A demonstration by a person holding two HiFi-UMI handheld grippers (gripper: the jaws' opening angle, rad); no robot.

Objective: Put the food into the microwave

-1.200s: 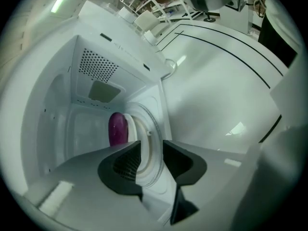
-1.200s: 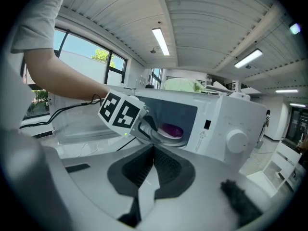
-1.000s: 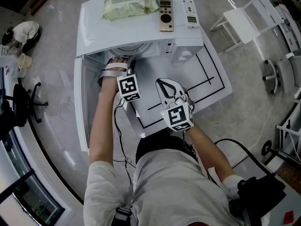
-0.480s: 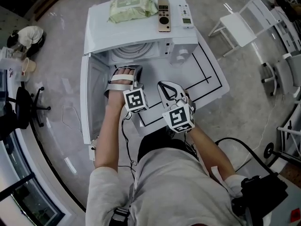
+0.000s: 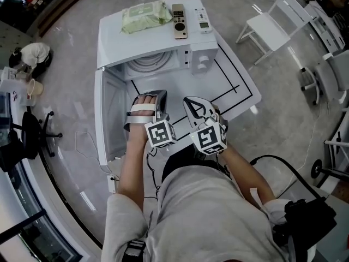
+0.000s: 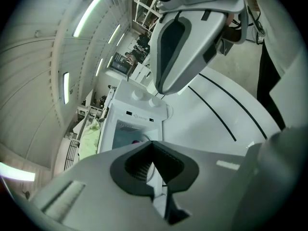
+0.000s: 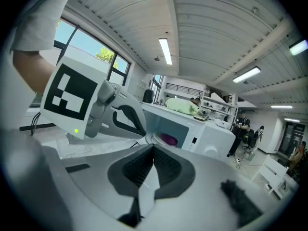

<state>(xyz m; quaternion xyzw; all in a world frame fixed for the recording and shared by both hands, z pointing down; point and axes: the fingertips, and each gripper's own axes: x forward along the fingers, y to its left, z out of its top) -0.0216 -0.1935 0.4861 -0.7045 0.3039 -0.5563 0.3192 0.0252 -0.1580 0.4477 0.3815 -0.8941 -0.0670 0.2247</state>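
The left gripper (image 6: 153,147) has its jaws pressed together with nothing between them. It hangs in front of the open microwave (image 5: 163,42), pointing at the cavity and somewhat downward. The right gripper (image 7: 154,154) is just beside it on the right, its jaws also closed and empty, and it aims the same way. In the head view the marker cubes of both grippers sit side by side near the person's body.

The food (image 7: 168,139), a small purple thing too small to make out further, lies inside the microwave cavity, well apart from both grippers. A round white tray (image 5: 148,64) shows in the cavity from above.

The microwave door (image 5: 110,116) stands wide open, swung out to the left and toward the person. The microwave rests on a white table (image 5: 242,94) marked with black lines.

On top of the microwave, at its far edge, lie a green pack of wipes (image 5: 144,10), a gold remote (image 5: 178,21) and a small white remote (image 5: 203,19), in a row from left to right.

A white chair (image 5: 268,29) stands on the floor to the far right.
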